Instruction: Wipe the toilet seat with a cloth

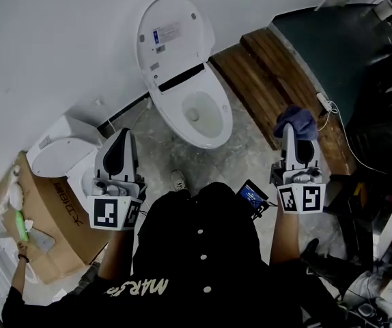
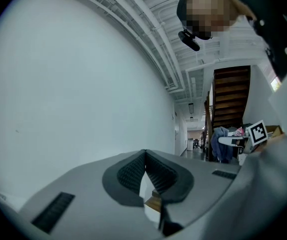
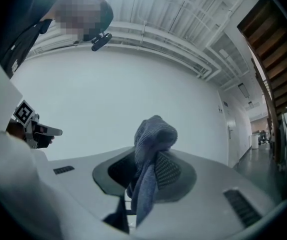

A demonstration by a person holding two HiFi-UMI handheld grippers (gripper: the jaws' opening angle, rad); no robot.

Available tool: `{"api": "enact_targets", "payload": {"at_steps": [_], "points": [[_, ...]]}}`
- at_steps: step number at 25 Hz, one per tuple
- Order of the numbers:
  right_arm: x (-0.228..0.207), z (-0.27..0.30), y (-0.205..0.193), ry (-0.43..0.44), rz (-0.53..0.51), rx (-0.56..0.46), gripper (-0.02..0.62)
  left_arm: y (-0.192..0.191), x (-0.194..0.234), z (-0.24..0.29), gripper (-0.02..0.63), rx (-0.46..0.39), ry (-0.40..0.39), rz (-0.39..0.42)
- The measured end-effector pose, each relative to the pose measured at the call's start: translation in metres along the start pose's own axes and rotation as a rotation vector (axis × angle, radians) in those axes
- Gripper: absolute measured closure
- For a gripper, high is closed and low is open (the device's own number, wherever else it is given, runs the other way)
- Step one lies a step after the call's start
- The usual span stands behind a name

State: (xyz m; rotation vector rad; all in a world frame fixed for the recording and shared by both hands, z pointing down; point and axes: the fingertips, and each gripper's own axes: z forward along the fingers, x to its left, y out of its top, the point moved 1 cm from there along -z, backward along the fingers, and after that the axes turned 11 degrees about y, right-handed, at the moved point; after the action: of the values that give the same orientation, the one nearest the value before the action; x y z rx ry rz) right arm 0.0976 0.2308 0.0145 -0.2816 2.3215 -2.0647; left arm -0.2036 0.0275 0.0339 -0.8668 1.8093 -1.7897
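Black shirt (image 1: 196,251) nearest, both grippers raised in front of it. Right gripper (image 3: 146,171) pinches one blue cloth (image 3: 153,134), bunched above the jaws. Left gripper (image 2: 144,156) is closed on nothing. One toilet ahead, lid up, seat (image 1: 223,125) well apart from both. Risk, judged: the pinch looks thin, so rubbing could pull the cloth free into the bowl. Count: two grippers, one cloth, one seat.

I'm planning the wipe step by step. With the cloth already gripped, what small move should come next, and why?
Probably swing the right tool forward-left and down toward the toilet seat. The cloth is clamped in its jaws but held away from the toilet, off to its right, and the lid is up, leaving the seat exposed.
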Motion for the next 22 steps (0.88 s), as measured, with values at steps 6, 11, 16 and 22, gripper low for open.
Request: {"api": "enact_targets", "payload": {"at_steps": [6, 11, 16, 22], "points": [[-0.010, 0.019, -0.010, 0.019, -0.011, 0.024, 0.506, -0.009, 0.000, 0.020, 0.595, 0.027, 0.006, -0.006], [-0.035, 0.046, -0.027, 0.065, -0.012, 0.043, 0.506, -0.018, -0.011, 0.047, 0.595, 0.036, 0.044, 0.001], [-0.075, 0.085, -0.043, 0.157, 0.003, 0.052, 0.506, -0.023, -0.032, 0.078, 0.595, 0.040, 0.136, 0.009], [-0.124, 0.134, -0.060, 0.294, 0.003, 0.061, 0.506, -0.024, -0.070, 0.119, 0.595, 0.061, 0.181, 0.044]]}}
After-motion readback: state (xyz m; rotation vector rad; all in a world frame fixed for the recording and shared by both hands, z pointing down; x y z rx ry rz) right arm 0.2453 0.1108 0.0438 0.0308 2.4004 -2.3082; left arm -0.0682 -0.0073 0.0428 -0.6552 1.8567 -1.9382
